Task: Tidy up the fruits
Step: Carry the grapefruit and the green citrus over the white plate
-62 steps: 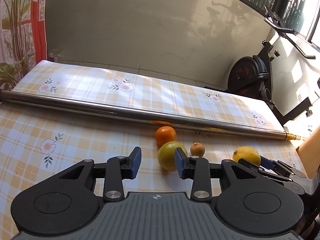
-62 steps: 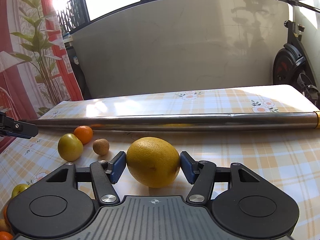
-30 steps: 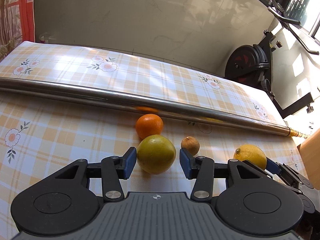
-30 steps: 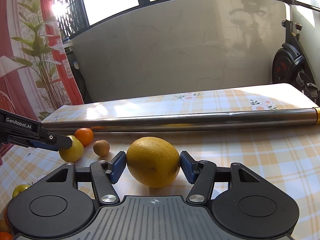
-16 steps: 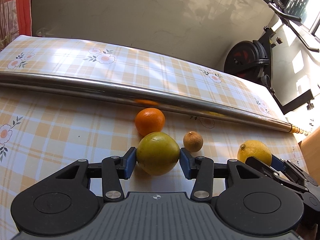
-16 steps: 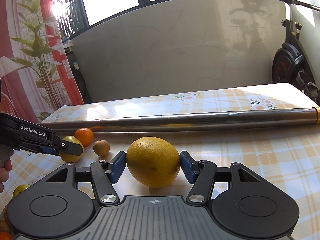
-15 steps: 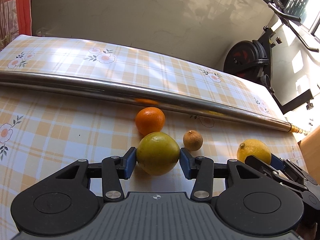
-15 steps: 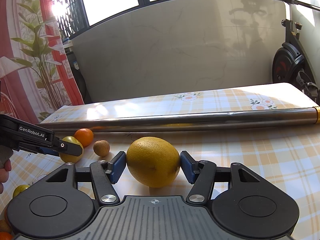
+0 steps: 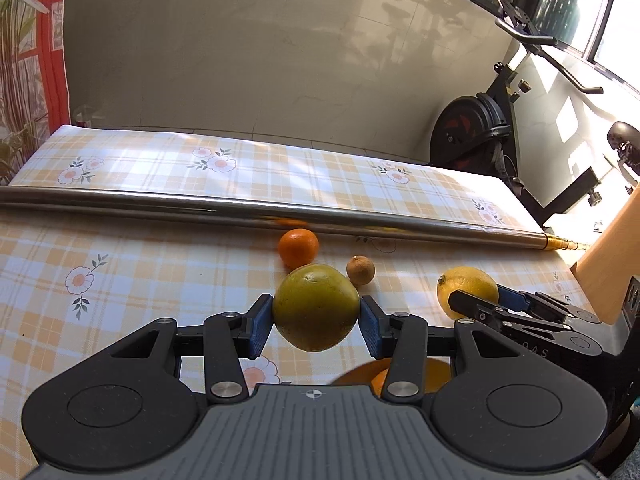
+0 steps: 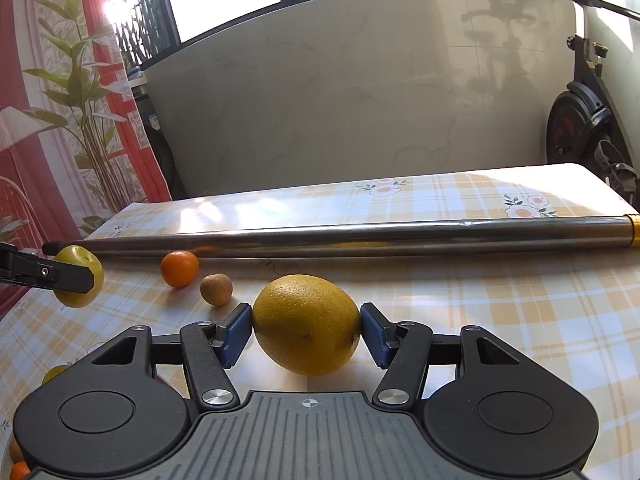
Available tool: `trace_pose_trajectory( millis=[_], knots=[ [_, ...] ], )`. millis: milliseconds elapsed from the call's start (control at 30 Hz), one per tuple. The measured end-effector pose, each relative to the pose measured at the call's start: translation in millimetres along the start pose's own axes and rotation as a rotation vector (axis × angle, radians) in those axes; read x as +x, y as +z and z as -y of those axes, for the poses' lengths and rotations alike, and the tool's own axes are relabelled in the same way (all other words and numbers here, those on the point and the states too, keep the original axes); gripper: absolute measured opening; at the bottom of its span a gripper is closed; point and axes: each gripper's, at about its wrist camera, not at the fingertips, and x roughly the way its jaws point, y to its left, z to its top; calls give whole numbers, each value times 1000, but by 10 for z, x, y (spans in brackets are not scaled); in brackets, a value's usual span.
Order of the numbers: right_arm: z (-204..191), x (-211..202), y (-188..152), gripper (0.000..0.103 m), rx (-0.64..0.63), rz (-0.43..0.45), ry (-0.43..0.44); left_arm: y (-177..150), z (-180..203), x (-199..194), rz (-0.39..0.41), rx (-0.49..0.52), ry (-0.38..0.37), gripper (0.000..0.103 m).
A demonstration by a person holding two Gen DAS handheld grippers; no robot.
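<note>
My left gripper (image 9: 316, 320) is shut on a round green-yellow fruit (image 9: 316, 296) and holds it clear of the checked tablecloth (image 9: 160, 264). The right wrist view shows that same fruit (image 10: 76, 256) hanging at the far left. Behind it on the cloth lie a small orange mandarin (image 9: 298, 248) and a little brown fruit (image 9: 360, 270). My right gripper (image 10: 307, 332) is shut on a large yellow citrus (image 10: 307, 312) that rests on the cloth, a blue pad against each side. In the left wrist view this citrus (image 9: 466, 286) lies at the right, between the right gripper's fingers (image 9: 480, 308).
A long steel pole (image 9: 280, 212) lies across the table behind the fruit. An exercise bike (image 9: 480, 128) stands beyond the far right corner. A wooden board (image 9: 612, 264) rises at the right edge. More orange fruit (image 9: 400, 376) lies below the left gripper, and small fruits (image 10: 54, 372) at the lower left.
My left gripper came around the green-yellow fruit, closed on it and raised it off the cloth, drawing back from the mandarin. The right gripper and its citrus have stayed still.
</note>
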Motion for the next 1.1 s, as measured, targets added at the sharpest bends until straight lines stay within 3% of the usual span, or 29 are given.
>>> trace_pose_trajectory(
  millis=[233,433,767,1100],
  knots=[
    [-271,-427,42,55,-39,44,35,-255,114,-303,22,-40,-44,49],
    [-405,-803,-57,55,-12,54,46,-442,182,-459,25,-6,-62,49],
    [-656,-1234,-219,55,15,33,96,-708,81,-727,30,-2,-71,49],
    [-890,-1356,-335,55,28,-43,167,-771,24,-828,34,-15,-59,49]
  ],
)
